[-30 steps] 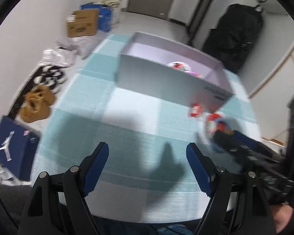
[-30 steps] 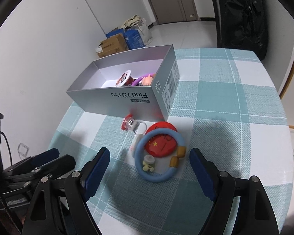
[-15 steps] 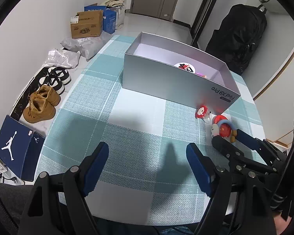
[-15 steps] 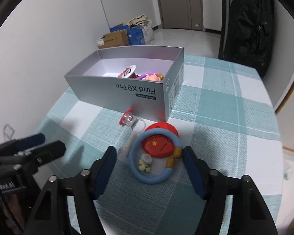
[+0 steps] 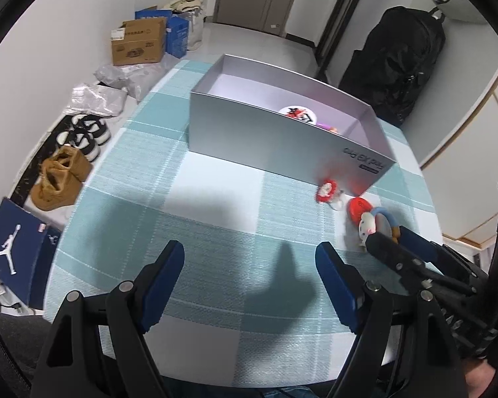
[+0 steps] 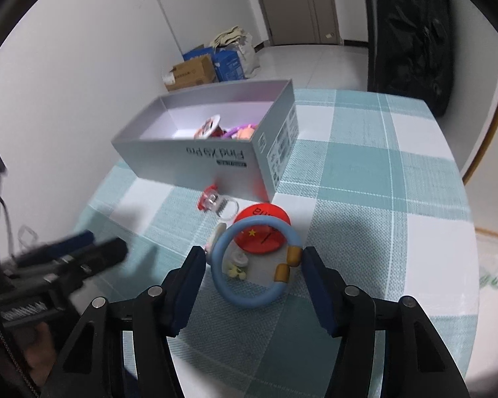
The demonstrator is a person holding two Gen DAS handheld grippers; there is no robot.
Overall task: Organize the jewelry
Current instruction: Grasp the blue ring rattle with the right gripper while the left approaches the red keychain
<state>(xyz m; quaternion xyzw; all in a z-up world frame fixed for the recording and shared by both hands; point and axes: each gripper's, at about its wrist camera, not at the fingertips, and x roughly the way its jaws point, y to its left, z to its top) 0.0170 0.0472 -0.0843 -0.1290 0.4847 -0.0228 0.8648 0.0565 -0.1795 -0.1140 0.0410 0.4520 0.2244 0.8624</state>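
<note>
A blue ring (image 6: 254, 300) with brown beads and a small white charm lies on the checked tablecloth, overlapping a red round badge (image 6: 259, 232). My right gripper (image 6: 253, 252) straddles the ring, its jaws closing with the pads against the ring's left and right sides. A clear ring with a red charm (image 6: 215, 200) rests just beyond, by the silver box (image 6: 199, 162), which holds a few trinkets (image 6: 212, 127). My left gripper (image 5: 249, 248) hangs open over bare cloth, nothing between its fingers. In that view the right gripper (image 5: 388, 235) reaches the blue ring (image 5: 386, 215) at the right.
The silver box (image 5: 282, 142) stands at the table's far middle. On the floor to the left are brown boots (image 5: 59, 179), a cardboard carton (image 5: 139, 44) and a blue bag (image 5: 13, 252). A black backpack (image 5: 398, 66) leans at the back right.
The right jaws have narrowed from wide open to the sides of the blue ring. The left gripper has kept its place and width.
</note>
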